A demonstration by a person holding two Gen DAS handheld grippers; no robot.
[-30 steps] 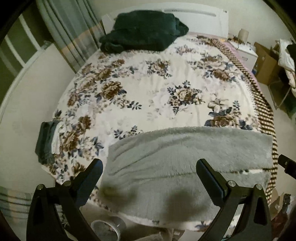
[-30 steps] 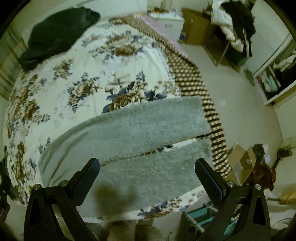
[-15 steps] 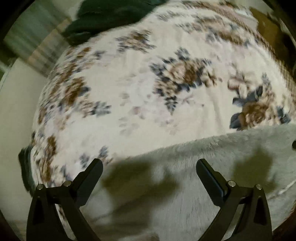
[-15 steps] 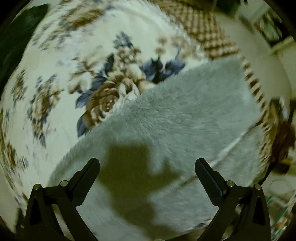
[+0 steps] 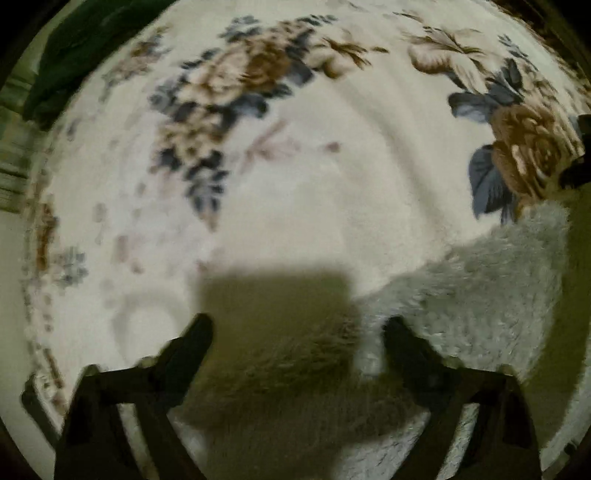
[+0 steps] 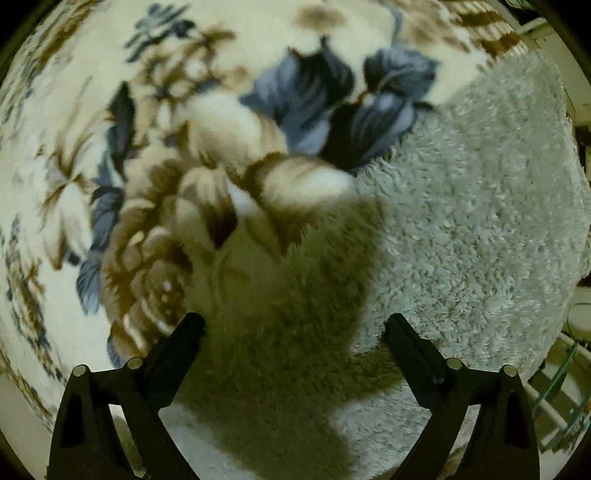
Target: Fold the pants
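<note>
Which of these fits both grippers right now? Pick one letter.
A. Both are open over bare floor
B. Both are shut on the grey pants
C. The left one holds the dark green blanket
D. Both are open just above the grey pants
D: the left gripper and the right gripper each have their fingers spread wide with nothing between them, over the fluffy grey pants lying on the flowered bedspread.

Under me spreads a cream blanket (image 5: 317, 192) printed with brown roses and blue-grey leaves, and a checked brown border (image 6: 491, 33) shows along its far right edge. A dark green cloth (image 5: 74, 48) lies heaped at the top left corner of my left view. At the lower right of my right view I make out pale rails and a greenish frame (image 6: 561, 391), too blurred to name.
</note>
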